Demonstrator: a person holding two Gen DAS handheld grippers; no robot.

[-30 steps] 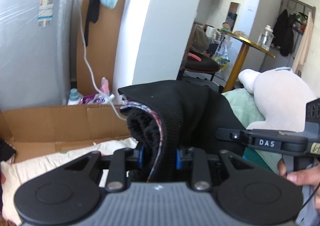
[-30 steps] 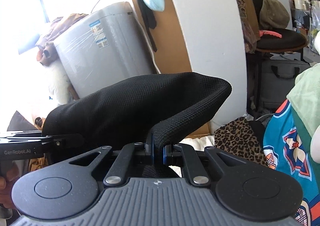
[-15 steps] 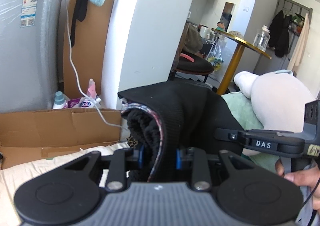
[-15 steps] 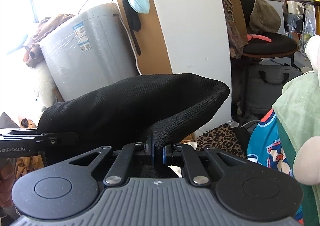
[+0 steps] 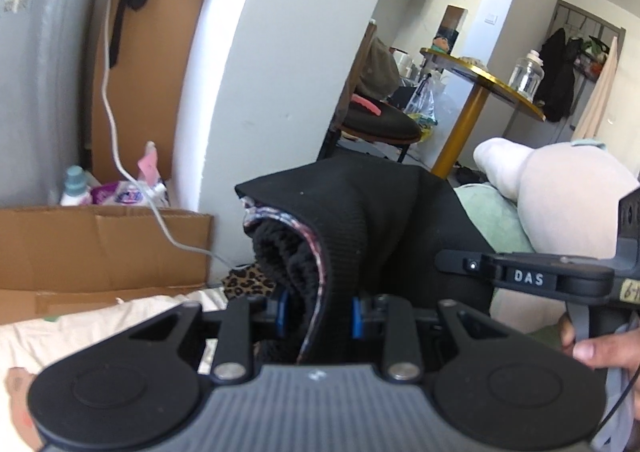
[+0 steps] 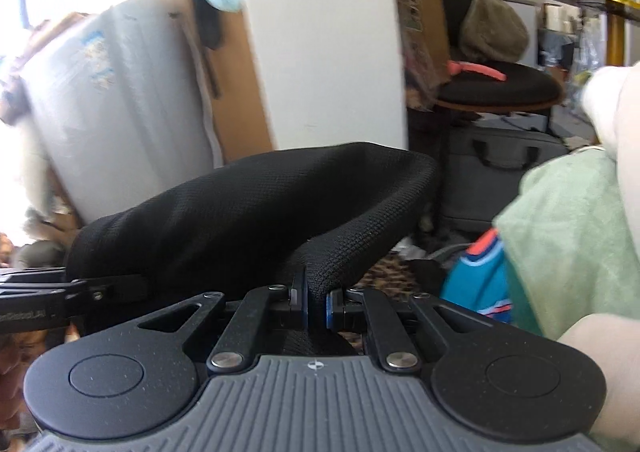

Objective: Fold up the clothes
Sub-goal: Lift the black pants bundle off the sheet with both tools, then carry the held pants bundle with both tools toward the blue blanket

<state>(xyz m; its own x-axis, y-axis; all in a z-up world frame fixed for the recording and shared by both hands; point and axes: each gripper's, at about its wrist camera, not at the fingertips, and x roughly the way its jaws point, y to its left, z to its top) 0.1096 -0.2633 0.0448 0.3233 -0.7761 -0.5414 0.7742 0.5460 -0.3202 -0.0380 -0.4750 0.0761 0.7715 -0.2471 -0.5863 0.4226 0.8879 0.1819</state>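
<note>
A black knitted garment (image 5: 360, 220) hangs in the air between both grippers. My left gripper (image 5: 318, 318) is shut on a thick bunch of it, with a patterned inner trim showing at the fold. In the right wrist view the same black garment (image 6: 248, 212) arches to the left, and my right gripper (image 6: 316, 308) is shut on a thin hem of it. The right gripper's black body (image 5: 532, 276) shows at the right of the left wrist view, a hand on its handle. The left gripper's body (image 6: 60, 296) pokes in at the left of the right wrist view.
A white pillar (image 5: 272, 64) stands straight ahead, with a cardboard box (image 5: 100, 248) and a grey appliance (image 6: 120, 100) to its left. A leopard-print cloth (image 5: 244, 284), a pale green cloth (image 6: 568, 244), a blue printed garment (image 6: 476, 288) and a large pale plush toy (image 5: 560, 204) lie below and to the right.
Both grippers have swung to the right with the garment still held; the pillar and appliance have slid left in both views. The grips are the same.
</note>
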